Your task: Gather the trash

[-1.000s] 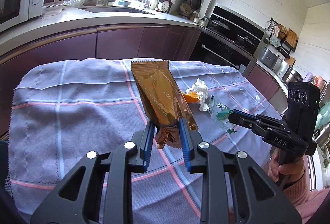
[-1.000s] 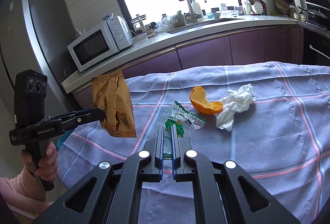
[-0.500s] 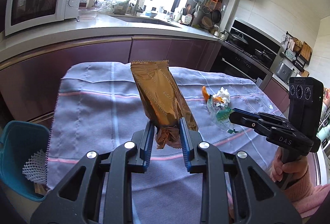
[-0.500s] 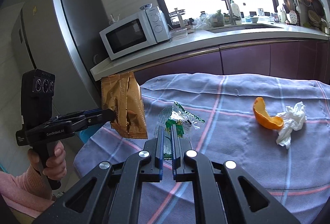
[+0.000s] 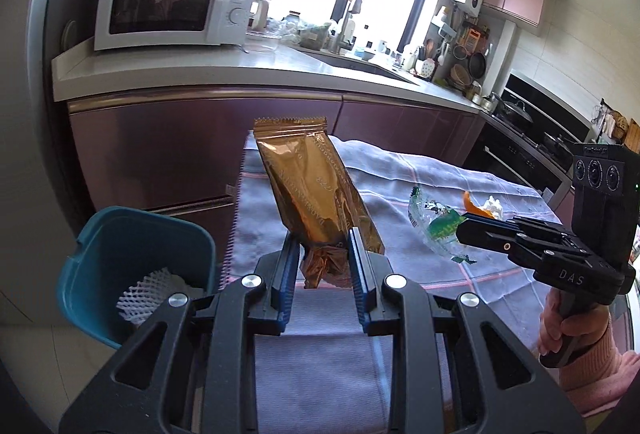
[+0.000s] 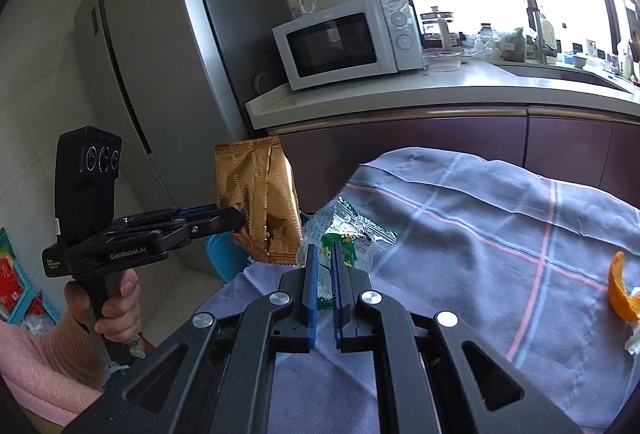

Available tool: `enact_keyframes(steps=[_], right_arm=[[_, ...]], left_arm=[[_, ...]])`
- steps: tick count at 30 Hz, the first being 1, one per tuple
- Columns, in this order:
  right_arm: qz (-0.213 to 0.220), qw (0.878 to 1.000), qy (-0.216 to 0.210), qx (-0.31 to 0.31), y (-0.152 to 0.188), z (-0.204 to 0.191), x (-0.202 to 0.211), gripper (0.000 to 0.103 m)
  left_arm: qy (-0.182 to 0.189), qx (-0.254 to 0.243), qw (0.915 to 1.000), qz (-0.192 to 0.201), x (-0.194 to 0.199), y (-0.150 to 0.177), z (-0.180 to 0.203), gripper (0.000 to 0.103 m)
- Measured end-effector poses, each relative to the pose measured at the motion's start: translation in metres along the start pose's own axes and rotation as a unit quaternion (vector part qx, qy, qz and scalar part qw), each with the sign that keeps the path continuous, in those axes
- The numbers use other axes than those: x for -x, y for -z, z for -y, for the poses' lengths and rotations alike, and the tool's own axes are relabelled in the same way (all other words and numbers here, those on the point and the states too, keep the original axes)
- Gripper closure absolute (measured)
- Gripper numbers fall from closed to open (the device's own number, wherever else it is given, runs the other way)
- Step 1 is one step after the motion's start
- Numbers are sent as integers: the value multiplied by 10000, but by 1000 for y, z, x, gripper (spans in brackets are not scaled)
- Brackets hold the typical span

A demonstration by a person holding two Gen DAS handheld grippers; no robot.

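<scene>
My left gripper (image 5: 323, 262) is clamped on the crumpled lower end of a gold-brown snack wrapper (image 5: 316, 190); the jaws stand a little apart with the foil pinched between the blue pads, and the wrapper rises upright, leaning slightly left. I hold it in the air at the table's left edge, beside the teal bin (image 5: 132, 262) on the floor below. White foam netting (image 5: 150, 290) lies inside the bin.

My right gripper (image 6: 325, 274) has its jaws nearly together on a clear-and-green candy wrapper (image 6: 348, 230), which sticks out past the fingertips, lifted above the chequered tablecloth (image 6: 500, 234).

Seen from the right wrist, an orange peel (image 6: 622, 294) lies on the cloth far right, touching a white crumpled tissue (image 6: 634, 338) at the frame edge. A microwave (image 6: 348, 42) sits on the counter behind
</scene>
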State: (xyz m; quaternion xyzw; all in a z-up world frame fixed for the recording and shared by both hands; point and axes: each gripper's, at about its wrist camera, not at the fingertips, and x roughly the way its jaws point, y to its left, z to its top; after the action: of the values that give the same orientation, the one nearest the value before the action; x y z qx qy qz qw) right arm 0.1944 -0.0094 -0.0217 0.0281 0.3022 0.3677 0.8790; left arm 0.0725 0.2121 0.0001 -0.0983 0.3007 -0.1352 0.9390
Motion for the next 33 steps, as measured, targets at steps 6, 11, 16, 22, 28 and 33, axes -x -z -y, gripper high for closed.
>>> enact_keyframes(steps=[6,11,16,22,28,33], right_arm=[[-158,9989,-348,277,-14,-26,-31,98],[-274,9970,-601,407,-25,-42,-54,98],[-402,9948,-773,518,-35,-55,-81,98],[-516,9927,-903,605,-42,-67,-106,98],[-643,9913,-955,644,-44,-74,-126,98],[-720,9903,-999,637,-44,-76,-138,98]], left_arm=[[-415,256,9988,108,21,3,-46,78],[-695,402,9967,134,32,5,-76,78],[-852,596,9945,115,34,7,-101,78],[-1004,742,9922,71,33,11,-117,78],[-1099,820,9905,34,28,14,-127,78],[-1175,855,9894,12,25,17,-134,78]])
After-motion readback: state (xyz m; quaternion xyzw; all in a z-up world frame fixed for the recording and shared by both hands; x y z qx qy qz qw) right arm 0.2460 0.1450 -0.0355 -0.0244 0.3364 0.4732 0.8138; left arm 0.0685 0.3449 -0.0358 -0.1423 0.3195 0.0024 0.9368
